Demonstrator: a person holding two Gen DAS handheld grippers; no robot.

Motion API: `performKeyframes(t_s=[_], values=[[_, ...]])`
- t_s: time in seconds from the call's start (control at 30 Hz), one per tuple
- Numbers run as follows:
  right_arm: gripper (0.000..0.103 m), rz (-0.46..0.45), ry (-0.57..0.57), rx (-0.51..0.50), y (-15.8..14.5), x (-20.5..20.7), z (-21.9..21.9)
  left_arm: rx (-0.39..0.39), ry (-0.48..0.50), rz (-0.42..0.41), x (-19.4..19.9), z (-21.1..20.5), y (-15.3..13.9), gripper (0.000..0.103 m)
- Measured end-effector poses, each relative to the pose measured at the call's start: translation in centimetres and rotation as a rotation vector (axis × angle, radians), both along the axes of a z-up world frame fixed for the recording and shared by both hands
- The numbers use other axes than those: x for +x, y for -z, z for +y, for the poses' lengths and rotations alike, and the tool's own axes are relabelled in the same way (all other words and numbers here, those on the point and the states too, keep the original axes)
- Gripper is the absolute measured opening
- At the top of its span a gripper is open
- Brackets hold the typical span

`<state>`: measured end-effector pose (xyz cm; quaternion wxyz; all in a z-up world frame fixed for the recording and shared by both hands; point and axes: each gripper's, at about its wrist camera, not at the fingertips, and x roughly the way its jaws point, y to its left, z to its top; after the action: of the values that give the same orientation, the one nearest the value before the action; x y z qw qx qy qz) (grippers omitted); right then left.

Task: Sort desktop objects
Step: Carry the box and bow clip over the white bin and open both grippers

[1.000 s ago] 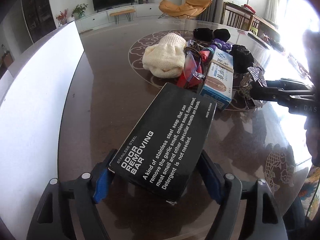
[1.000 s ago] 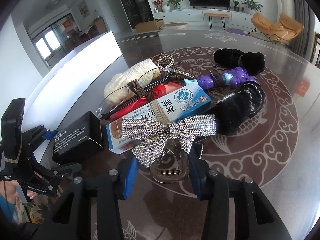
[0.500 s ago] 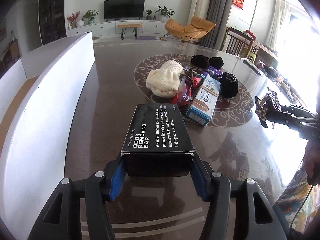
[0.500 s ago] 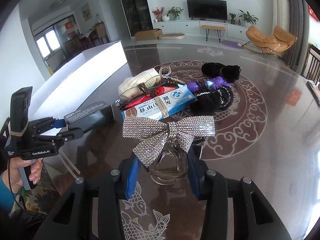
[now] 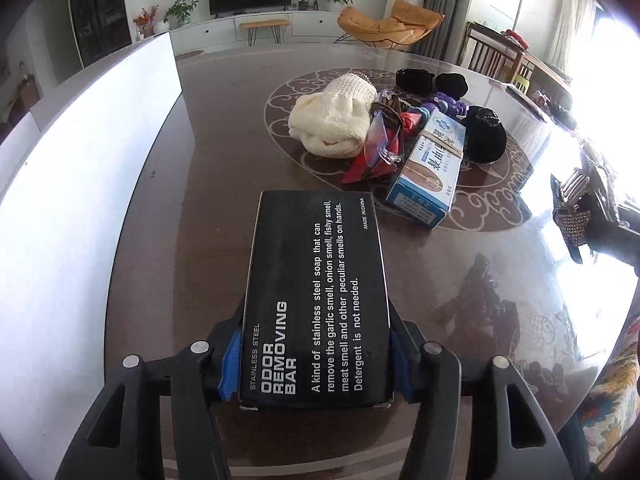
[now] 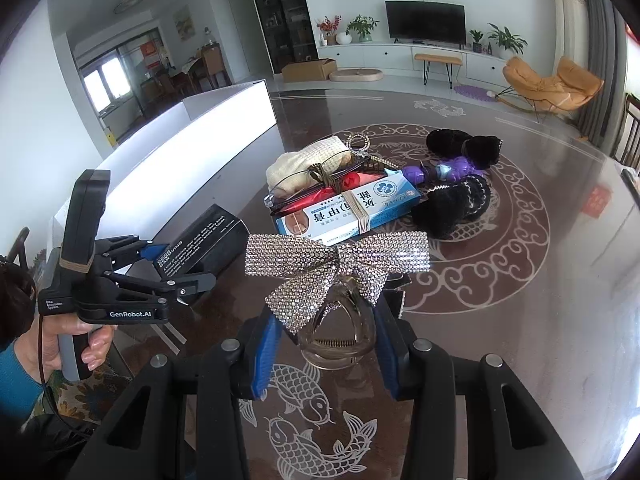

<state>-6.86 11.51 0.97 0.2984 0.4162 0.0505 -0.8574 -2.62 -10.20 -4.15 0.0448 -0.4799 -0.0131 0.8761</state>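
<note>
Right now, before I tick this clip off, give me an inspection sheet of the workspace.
Surface: dark glossy round table, pale scroll and fish patterns.
Job's things: black odor bar box in left gripper; rhinestone bow hair clip in right gripper; white bin along the table's left edge.
Clutter: central pile: cream knit item, glasses, blue medicine box, black fuzzy pieces, purple toy.
Grippers: both shut on their loads; left has just been closing.
Cables: thin wire by the left hand.
Surroundings: living room, TV, orange chair.
</note>
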Motion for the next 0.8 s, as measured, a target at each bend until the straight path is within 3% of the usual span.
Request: performKeyframes(t_s=[0.1,0.23,0.33,0.43,0.53,0.63,0.8], values=[[0.043,0.012,0.011,-0.018,-1.0,0.2,0.1,0.082,-0.015,0.036,1.2,-0.9,-1.8,0.057],[0.043,0.053,-0.017,-0.036,-3.7,0.4,-1.3,0.165,-0.043,0.167,4.6,-3.5,-8.5,0.057],[0.043,0.080,-0.078,-0.071,-6.3,0.5,-4.6,0.158,-0.106,0.251,7.4,-7.8,-13.1,0.057],[0.043,0.100,-0.193,-0.122,-8.9,1.2,-10.4,0.117,-0.216,0.262,9.3,-14.0,-15.2,0.057],[0.043,0.107,-0.341,-0.151,-10.5,2.9,-17.8,0.028,-0.351,0.217,10.2,-20.3,-14.7,0.057],[0.043,0.095,-0.476,-0.143,-10.7,4.7,-25.3,0.015,-0.458,0.098,10.3,-25.9,-12.2,0.057],[0.043,0.036,-0.590,0.010,-6.8,5.8,-35.3,0.012,-0.508,-0.056,10.1,-29.6,-8.1,0.058]])
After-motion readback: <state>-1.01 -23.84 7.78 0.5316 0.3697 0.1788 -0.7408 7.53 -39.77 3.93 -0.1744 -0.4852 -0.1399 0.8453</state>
